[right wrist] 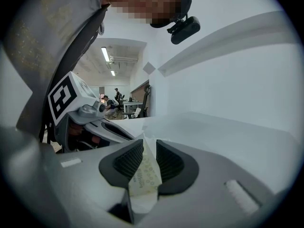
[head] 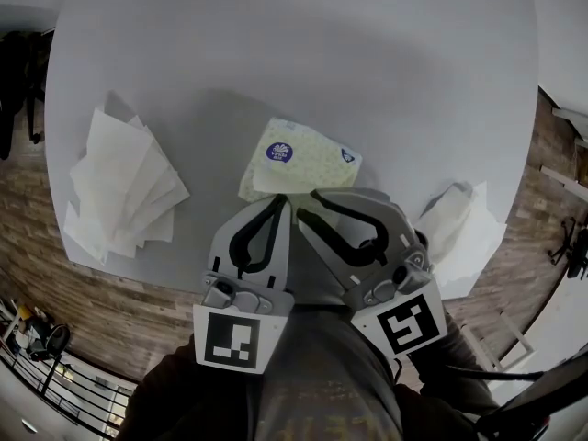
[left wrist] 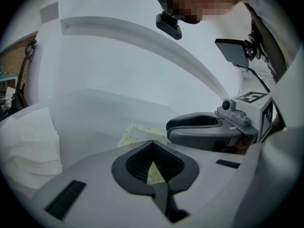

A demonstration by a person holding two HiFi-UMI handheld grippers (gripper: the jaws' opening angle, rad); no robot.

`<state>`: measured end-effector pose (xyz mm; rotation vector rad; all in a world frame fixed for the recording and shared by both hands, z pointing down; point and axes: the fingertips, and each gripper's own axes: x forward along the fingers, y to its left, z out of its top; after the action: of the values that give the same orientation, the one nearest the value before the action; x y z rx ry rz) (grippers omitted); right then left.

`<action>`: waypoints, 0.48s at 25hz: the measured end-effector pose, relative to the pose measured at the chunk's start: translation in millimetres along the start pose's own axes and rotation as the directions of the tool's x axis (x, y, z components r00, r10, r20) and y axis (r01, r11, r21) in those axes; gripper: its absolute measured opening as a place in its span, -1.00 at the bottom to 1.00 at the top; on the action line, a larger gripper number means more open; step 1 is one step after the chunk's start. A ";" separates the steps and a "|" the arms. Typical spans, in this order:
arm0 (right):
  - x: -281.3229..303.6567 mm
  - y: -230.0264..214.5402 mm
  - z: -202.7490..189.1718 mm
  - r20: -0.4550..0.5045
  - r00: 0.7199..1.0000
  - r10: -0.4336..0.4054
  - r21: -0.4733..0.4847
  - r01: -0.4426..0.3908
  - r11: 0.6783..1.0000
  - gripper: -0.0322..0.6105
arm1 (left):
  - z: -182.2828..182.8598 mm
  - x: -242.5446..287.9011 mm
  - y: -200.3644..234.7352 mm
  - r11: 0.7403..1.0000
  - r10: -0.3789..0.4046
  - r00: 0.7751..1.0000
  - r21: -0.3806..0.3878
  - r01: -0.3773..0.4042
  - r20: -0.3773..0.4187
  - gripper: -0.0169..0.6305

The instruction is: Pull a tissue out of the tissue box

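On the pale round table (head: 276, 44), a little nearer the person than its middle, lies the tissue pack (head: 303, 159), a soft yellow-green packet with a round blue label on top. Both claws sit side by side at its near edge. The left claw (left wrist: 152, 144) has its tips brought together right against that edge, and a sliver of the patterned wrapper shows through the gap behind the tips; whether it actually pinches anything I cannot tell. The right claw (right wrist: 148, 148) stands partly open, its ribbed pads (right wrist: 127, 159) a narrow way apart. A thin flap of patterned, printed paper from the pack rises upright between them and leans toward the left-hand pad, with space on its other side, so nothing is clamped. Well off to the person's left, near the table's rim, a fanned pile of white tissues (head: 124, 186) lies flat. More loose tissues (head: 464, 223) lie rumpled at the rim on the right, just beside the right claw. Wooden floor (head: 110, 301) shows below the near edge of the table.
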<state>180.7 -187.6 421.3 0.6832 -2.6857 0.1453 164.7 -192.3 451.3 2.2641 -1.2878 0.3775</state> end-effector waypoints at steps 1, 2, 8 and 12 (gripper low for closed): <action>2.6 -0.3 -1.3 -0.004 1.000 0.002 -0.009 -0.002 1.000 -0.67 | -1.1 0.8 1.1 1.000 0.001 1.000 -0.001 -0.001 -0.001 -0.95; 5.3 -1.2 -3.0 -0.008 1.000 0.003 -0.019 -0.003 1.000 -0.67 | -2.4 1.7 2.1 1.000 0.003 1.000 -0.003 -0.003 -0.004 -0.95; 22.1 -2.6 -23.9 -0.079 0.997 0.013 -0.077 -0.019 0.997 -0.67 | -13.4 5.9 11.8 1.000 0.024 1.000 -0.020 -0.024 -0.021 -0.95; 22.4 -2.2 -23.6 -0.089 0.996 0.007 -0.119 -0.018 0.993 -0.89 | -16.1 5.9 15.0 0.999 0.036 0.999 -0.024 -0.037 -0.023 -0.95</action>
<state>171.0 -195.1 451.5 0.6089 -2.5902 0.0171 154.9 -194.0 471.8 2.2127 -1.3171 0.3978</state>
